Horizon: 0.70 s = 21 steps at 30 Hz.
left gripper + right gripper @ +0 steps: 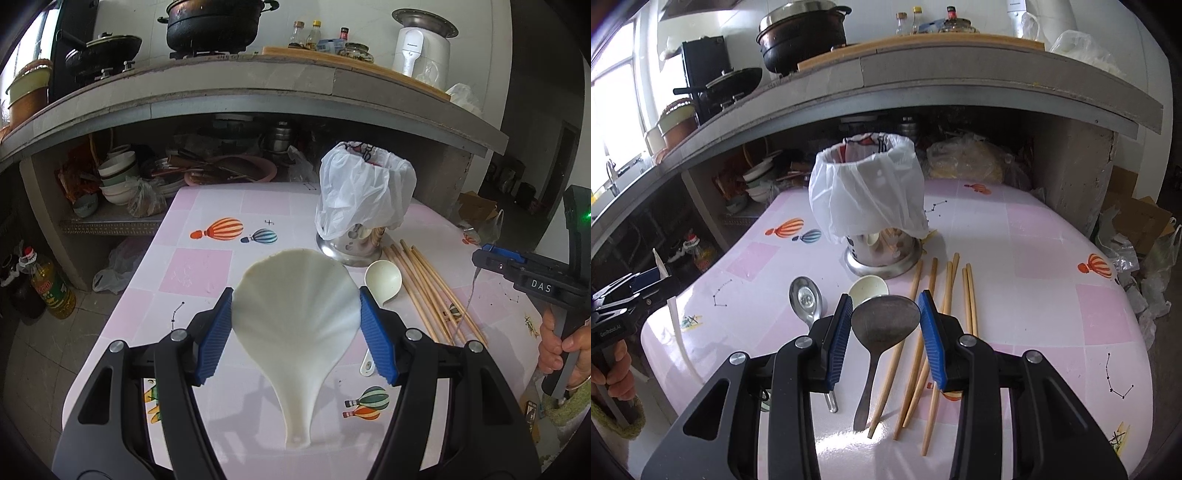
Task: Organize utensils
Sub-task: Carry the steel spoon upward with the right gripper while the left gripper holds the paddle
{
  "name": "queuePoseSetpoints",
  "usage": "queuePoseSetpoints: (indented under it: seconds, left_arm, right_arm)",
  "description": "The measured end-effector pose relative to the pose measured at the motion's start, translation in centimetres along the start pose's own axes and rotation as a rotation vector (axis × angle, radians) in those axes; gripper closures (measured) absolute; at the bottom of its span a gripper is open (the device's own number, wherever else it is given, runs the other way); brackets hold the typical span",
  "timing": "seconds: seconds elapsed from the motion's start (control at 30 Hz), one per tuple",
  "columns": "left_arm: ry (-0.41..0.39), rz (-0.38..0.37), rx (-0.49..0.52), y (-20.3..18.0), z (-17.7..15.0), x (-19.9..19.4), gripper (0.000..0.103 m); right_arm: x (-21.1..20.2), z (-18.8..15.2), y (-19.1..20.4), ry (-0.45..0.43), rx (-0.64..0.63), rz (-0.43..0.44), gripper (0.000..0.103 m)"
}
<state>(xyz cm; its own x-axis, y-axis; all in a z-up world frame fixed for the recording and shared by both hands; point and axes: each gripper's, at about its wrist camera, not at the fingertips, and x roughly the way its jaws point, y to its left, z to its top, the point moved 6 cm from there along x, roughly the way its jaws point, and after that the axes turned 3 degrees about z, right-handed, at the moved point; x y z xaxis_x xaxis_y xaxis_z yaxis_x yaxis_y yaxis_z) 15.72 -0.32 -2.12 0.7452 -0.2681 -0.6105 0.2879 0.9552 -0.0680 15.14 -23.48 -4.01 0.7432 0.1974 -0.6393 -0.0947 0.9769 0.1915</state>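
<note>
Plastic rice paddle [295, 317] sits between the left gripper [295, 332] jaws, lifted off the pink counter [207, 266]; light, stiff, slick. Right gripper [885, 332] pinches a thin metal spatula [884, 319] by its head, near the holder [882, 254]

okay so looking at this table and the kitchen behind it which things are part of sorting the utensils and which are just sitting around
Part of the job: white rice paddle in the left gripper, metal ladle in the right gripper, chopsticks, white spoon, steel spoon, bag-covered holder.

Just sitting around: black pot, oil bottle, stacked bowls.
</note>
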Motion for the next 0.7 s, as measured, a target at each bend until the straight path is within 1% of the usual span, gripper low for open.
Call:
queuePoseSetpoints:
  seconds: [0.37, 0.7]
  left_arm:
    - [-0.026, 0.010, 0.023, -0.6, 1.3, -1.0, 0.040]
    - [-0.050, 0.024, 0.034, -1.2, 3.4, -1.4, 0.040]
  right_arm:
    - [-0.7, 0.8, 0.2, -0.052, 0.018, 0.029, 0.067]
    - [-1.4, 2.0, -0.2, -0.093, 0.038, 0.066, 0.067]
